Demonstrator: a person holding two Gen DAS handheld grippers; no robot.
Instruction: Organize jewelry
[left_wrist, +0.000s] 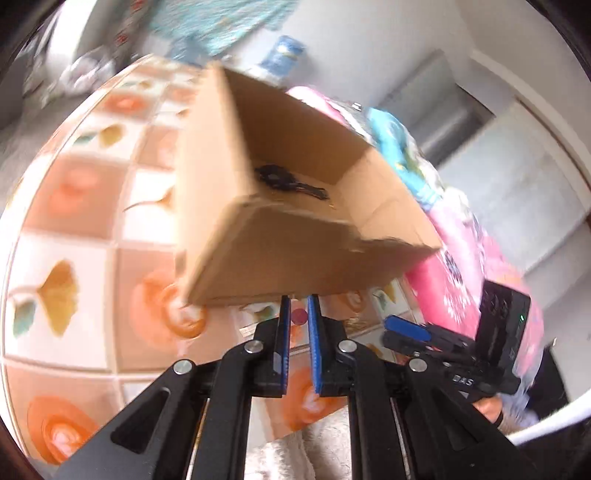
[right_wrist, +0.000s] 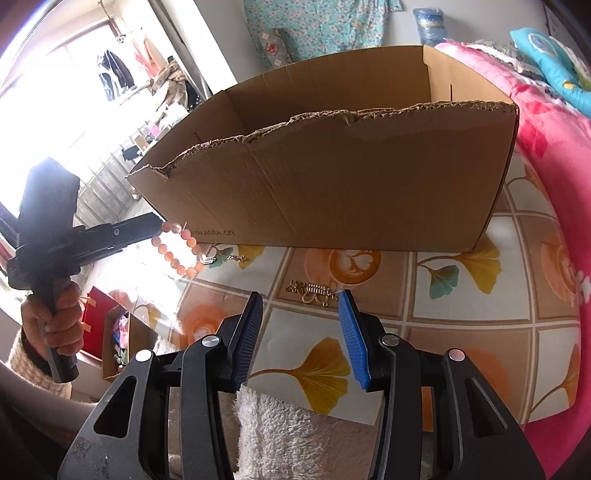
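A: Two grippers are seen. The left gripper (left_wrist: 295, 306) has its jaws drawn nearly together, and a pink bead bracelet (right_wrist: 181, 249) is pinched at their tips and hangs below them, just left of the cardboard box (right_wrist: 369, 184). The right gripper (right_wrist: 301, 299) is held with its jaws spread wide and nothing between them.

B: And the step in hand?

A: Carrying the bracelet to the box, it is judged. A lift over the torn front rim is called for next, then a release inside. A dark piece of jewelry (left_wrist: 284, 181) is already lying on the box floor.

B: Anything left outside the box?

A: A gold charm piece (right_wrist: 314, 291) lies on the tiled surface (right_wrist: 461, 332) just in front of the box, close ahead of the right jaws. A small clasp-like item beside the box's left corner cannot be identified.

B: What is hard to make out?

A: The left view is motion-blurred, and from it only one pink bead is glimpsed between the jaws.
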